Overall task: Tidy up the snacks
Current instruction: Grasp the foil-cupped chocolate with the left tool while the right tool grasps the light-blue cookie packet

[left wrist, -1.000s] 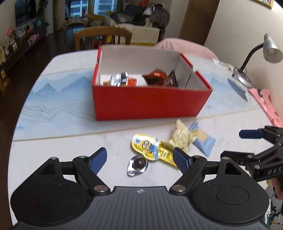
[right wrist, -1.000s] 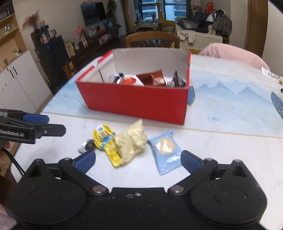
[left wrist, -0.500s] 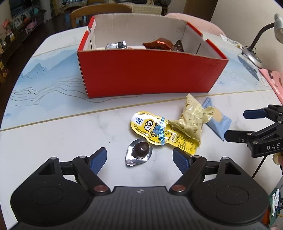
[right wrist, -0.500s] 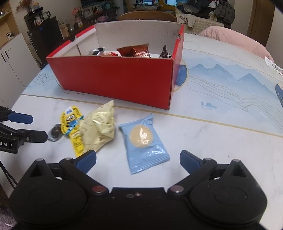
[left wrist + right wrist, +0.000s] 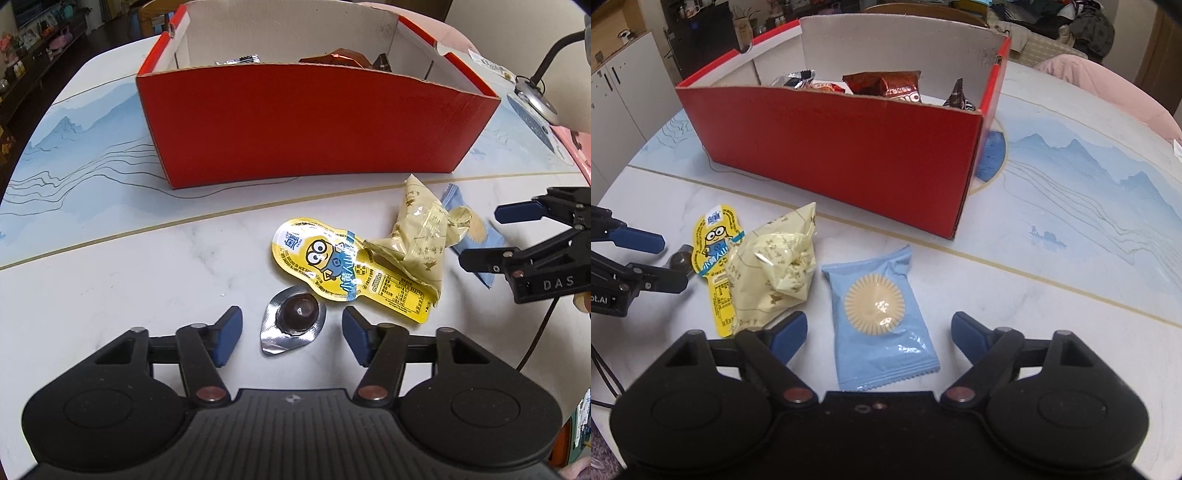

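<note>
Grabbing these should be easy since your left gripper (image 5: 291, 334) has been closing around the foil chocolate cup (image 5: 294, 319) and your right gripper (image 5: 879, 336) around the blue cookie packet (image 5: 879, 325), fingers apart, neither touching, both light and crushable on the table (image 5: 110, 280), so pinch gently mid-body.

- The counter (image 5: 122, 266) looks like polished marble, white and smooth, with a glossy blue landscape print.
- The red box (image 5: 306, 122) is matt cardboard, pale and raw inside.
- The chocolate cup (image 5: 293, 323) sits in shiny crinkled foil.
- The yellow pouch (image 5: 343, 264) is glossy printed plastic.
- The cream wrapper (image 5: 775, 273) is crumpled, shiny film.
- The blue packet (image 5: 882, 325) is smooth plastic with serrated ends.
- Both claws, left (image 5: 291, 334) and right (image 5: 879, 336), are matt black plastic with blue pads.
</note>
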`<state>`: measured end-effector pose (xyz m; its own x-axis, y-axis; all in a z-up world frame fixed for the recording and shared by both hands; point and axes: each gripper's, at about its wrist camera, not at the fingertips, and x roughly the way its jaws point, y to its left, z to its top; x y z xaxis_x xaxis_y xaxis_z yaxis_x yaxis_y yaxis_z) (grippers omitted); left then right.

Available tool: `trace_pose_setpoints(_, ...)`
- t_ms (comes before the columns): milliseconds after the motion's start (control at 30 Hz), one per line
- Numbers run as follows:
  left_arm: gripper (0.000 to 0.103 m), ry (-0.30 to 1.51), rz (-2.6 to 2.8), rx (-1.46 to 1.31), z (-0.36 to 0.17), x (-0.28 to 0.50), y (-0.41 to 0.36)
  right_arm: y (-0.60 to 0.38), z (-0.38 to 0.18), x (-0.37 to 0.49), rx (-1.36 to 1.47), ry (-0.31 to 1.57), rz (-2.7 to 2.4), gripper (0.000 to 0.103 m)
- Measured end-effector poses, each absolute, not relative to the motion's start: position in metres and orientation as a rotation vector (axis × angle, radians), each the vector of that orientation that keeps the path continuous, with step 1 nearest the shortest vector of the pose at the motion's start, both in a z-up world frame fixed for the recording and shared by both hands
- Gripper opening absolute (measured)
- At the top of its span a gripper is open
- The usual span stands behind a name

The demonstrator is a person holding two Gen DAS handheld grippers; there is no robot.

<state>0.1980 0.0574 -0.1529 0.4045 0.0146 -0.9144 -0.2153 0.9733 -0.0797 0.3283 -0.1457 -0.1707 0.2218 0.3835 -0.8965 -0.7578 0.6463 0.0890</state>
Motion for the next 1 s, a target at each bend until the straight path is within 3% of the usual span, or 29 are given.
trace_pose_setpoints(300,0.051,1.154,0.136,-0.191,-0.156,0.205,0.059,-0.139,-0.176,0.332,-0.438,1.083,0.83,0.073)
trace_pose_setpoints(467,0.038,1.156,0.144,-0.151,-0.156,0.208,0.054,-0.137,-0.176,0.33,-0.451,1.066,0.814,0.068)
trace_pose_setpoints(767,0.034,1.144,0.155,-0.173,-0.156,0.205,0.056,-0.138,-0.173,0.322,-0.457,1.038,0.807,0.047)
trace_pose_setpoints(1000,0.033,1.15,0.167,-0.239,-0.155,0.198,0.062,-0.15,-0.168,0.317,-0.384,1.057,0.748,0.046)
